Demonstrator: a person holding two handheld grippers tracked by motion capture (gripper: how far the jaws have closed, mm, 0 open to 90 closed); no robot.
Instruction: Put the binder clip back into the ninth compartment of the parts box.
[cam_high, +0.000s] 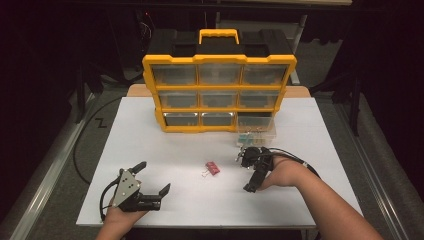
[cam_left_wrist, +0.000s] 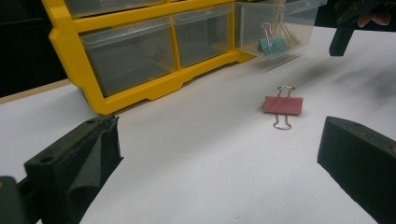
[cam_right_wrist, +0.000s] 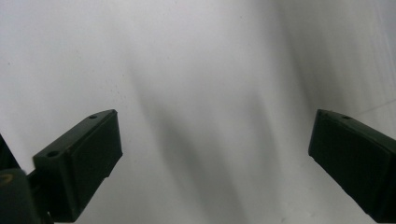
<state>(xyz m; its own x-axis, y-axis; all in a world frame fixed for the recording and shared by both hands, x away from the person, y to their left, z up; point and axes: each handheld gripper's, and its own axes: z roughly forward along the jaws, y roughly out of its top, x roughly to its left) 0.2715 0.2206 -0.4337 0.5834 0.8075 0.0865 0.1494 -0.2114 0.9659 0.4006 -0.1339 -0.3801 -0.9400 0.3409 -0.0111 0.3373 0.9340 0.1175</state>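
Observation:
A pink binder clip (cam_high: 212, 168) (cam_left_wrist: 283, 104) lies flat on the white table (cam_high: 165, 140), in front of a yellow drawer organizer (cam_high: 219, 90) (cam_left_wrist: 140, 88). The organizer's bottom right clear drawer (cam_high: 257, 131) (cam_left_wrist: 275, 28) is pulled out and holds teal binder clips (cam_left_wrist: 272, 44). My left gripper (cam_high: 154, 176) (cam_left_wrist: 219, 154) rests at the front left, open and empty, facing the pink clip from a short way off. My right gripper (cam_high: 244, 174) (cam_right_wrist: 215, 154) is right of the clip, in front of the drawer, jaws wide open over bare table with nothing between them.
The organizer has three rows of clear drawers and a yellow carry handle (cam_high: 218, 34) on top. The table's front edge (cam_high: 200, 225) runs just behind both hands. Dark floor and a cable loop (cam_high: 82, 145) lie to the left of the table.

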